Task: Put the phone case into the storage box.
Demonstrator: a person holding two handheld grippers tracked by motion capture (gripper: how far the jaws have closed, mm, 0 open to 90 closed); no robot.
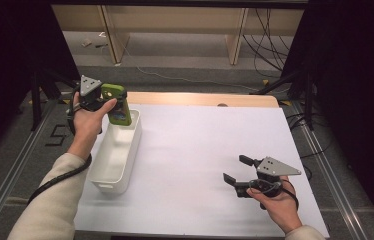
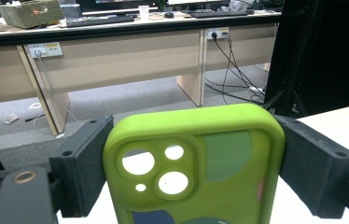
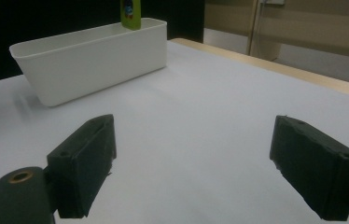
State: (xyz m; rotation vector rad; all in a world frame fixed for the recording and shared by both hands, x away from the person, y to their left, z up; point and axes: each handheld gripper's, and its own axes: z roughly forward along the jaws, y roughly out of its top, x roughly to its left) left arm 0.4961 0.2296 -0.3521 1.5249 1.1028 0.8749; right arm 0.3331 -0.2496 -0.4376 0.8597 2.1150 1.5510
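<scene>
A lime-green phone case (image 1: 117, 103) with camera cut-outs is clamped upright between the jaws of my left gripper (image 1: 106, 102), held over the far end of a long white bin (image 1: 106, 165) at the table's left. In the left gripper view the case (image 2: 196, 168) spans the whole gap, both black pads pressing its edges. My right gripper (image 1: 236, 170) rests low over the white table near the front right, jaws wide apart with nothing between them (image 3: 196, 163). From the right gripper view the bin (image 3: 88, 58) stands ahead with the case's lower end (image 3: 130, 14) above its far rim.
The white table sheet (image 1: 200, 145) spreads between the bin and the right gripper. A wooden table edge (image 1: 200, 98) runs along the back. Beyond it lie floor cables (image 1: 270, 50), desk legs and black stands on both sides.
</scene>
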